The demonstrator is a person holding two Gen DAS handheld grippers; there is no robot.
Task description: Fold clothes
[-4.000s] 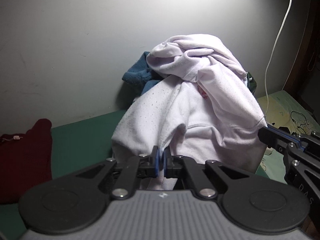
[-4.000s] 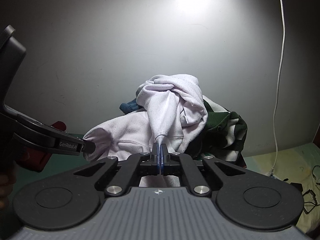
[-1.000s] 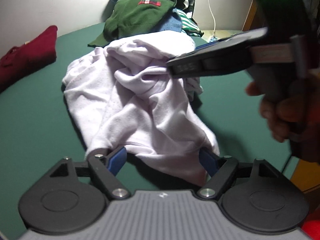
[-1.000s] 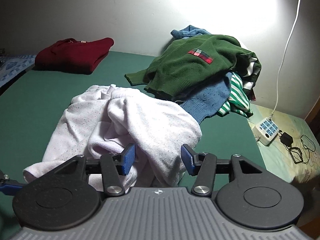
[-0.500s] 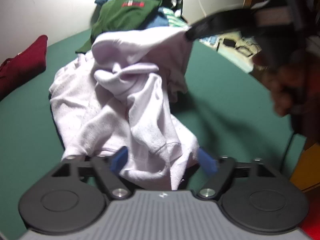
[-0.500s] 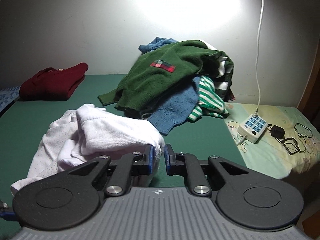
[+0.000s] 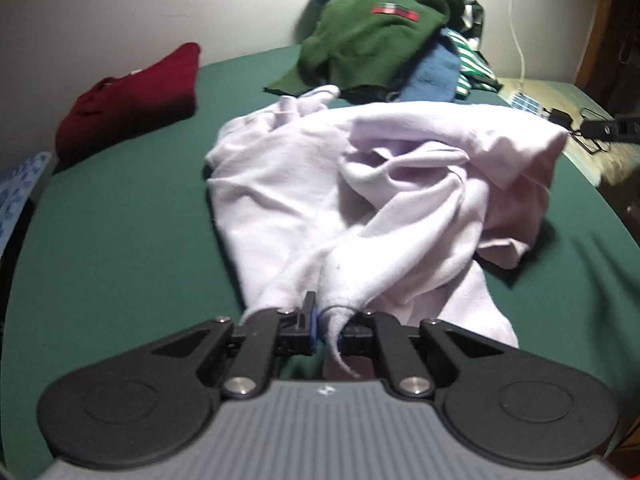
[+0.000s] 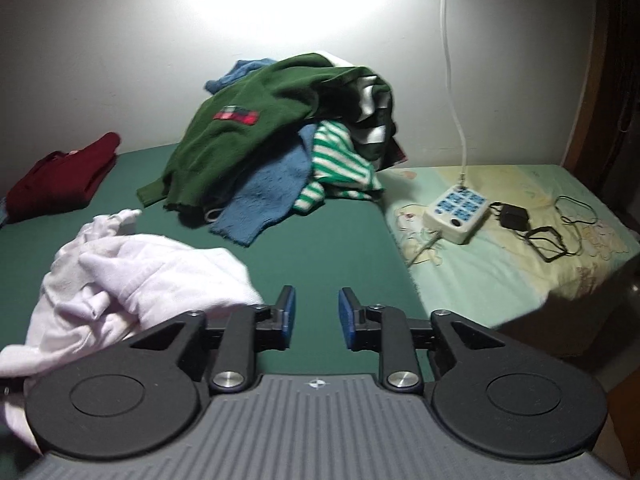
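Loosely crumpled, the pale lilac sweatshirt (image 7: pixel 400 184) has an edge between the closing left tool (image 7: pixel 329 330); right tool (image 8: pixel 313 314) opening, empty

We see the pale lilac sweatshirt (image 7: pixel 360 184) lying crumpled, one edge pinched between our left fingers (image 7: pixel 308 320), beside our right fingers (image 8: pixel 286 312).

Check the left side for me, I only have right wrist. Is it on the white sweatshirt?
Observer: Yes. The left gripper has its jaws closing, with a fold of the sweatshirt edge between them.
Operator: Right gripper clear of it?
Observer: In the left wrist view the right gripper sits just past the sweatshirt's far corner, apart from it. Its jaws are opening, with nothing between them.
Operator: Garment flat?
Observer: No. The near part is twisted into a rope that leads into the left gripper.
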